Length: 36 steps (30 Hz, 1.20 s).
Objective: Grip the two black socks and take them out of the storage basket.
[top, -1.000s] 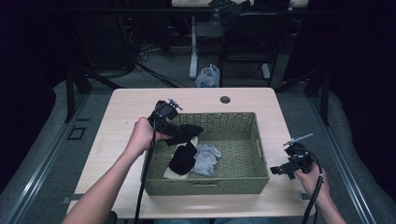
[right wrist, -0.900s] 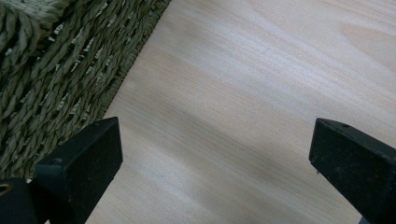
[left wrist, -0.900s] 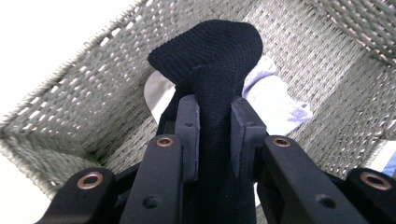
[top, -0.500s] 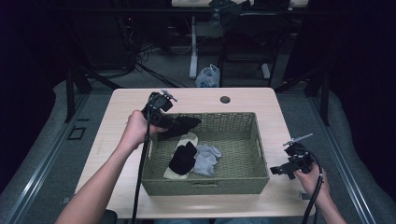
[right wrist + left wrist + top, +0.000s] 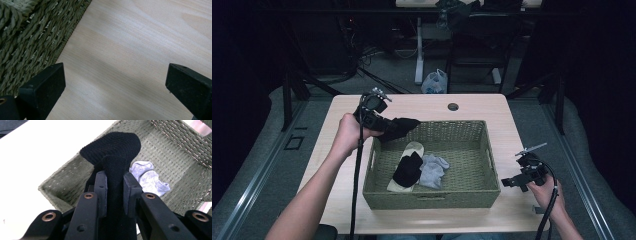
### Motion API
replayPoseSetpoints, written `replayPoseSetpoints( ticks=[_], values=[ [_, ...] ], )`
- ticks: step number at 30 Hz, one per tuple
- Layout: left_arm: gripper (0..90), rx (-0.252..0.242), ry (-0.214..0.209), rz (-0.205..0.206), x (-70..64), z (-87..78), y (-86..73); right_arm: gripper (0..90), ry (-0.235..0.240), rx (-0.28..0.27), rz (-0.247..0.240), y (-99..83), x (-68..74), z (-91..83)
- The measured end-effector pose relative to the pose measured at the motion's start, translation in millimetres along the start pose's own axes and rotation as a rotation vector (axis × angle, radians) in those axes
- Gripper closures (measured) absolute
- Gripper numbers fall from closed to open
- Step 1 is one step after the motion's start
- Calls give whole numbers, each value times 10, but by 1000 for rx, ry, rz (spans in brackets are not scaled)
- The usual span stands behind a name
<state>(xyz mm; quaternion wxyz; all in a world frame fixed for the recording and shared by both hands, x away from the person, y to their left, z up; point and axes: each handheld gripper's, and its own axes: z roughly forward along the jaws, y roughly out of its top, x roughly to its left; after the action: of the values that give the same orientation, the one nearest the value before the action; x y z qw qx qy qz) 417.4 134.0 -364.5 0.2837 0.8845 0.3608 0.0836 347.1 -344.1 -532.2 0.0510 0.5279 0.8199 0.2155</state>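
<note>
Black sock [image 5: 113, 152] sits pinched tight between the jaws of the left gripper [image 5: 379, 120], up over the far left corner of the basket [image 5: 432, 197]. Most likely it is being taken out, because it hangs high above the rim and not down among the others. The jaws squeeze the sock near its middle, so both ends flop free and it cannot slip away.

More socks are in the basket: a cream one [image 5: 411, 148], another black one [image 5: 408, 170] lying across it, and a grey one [image 5: 433, 170] bunched up just beside them.

By the basket's right side, the right gripper [image 5: 517, 181] rests low near the table [image 5: 512, 120]. Its jaws are wide apart with nothing between them, perhaps ready to help next.
</note>
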Motion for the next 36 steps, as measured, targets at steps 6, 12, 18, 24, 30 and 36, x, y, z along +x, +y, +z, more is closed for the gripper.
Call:
replayPoseSetpoints(
  ticks=[6, 12, 18, 24, 30, 36],
  values=[
    [768, -19, 30, -26, 101, -130, -71, 20, 1, 4, -4, 5, 6, 0],
    [768, -33, 50, -53, 199, -237, -146, 20, 3, 5, -6, 5, 0, -1],
    [769, -51, 73, -86, 296, -368, -243, 19, 3, 5, -3, 7, 6, 3],
    [769, -62, 97, -126, 405, -479, -392, 20, 3, 6, -3, 5, 2, 1],
    [769, -65, 119, -164, 522, -560, -555, 20, 2, 10, -3, 7, 11, 5],
    [770, -85, 141, -224, 656, -623, -738, 20, 0, 10, -3, 6, 8, 3]
  ],
)
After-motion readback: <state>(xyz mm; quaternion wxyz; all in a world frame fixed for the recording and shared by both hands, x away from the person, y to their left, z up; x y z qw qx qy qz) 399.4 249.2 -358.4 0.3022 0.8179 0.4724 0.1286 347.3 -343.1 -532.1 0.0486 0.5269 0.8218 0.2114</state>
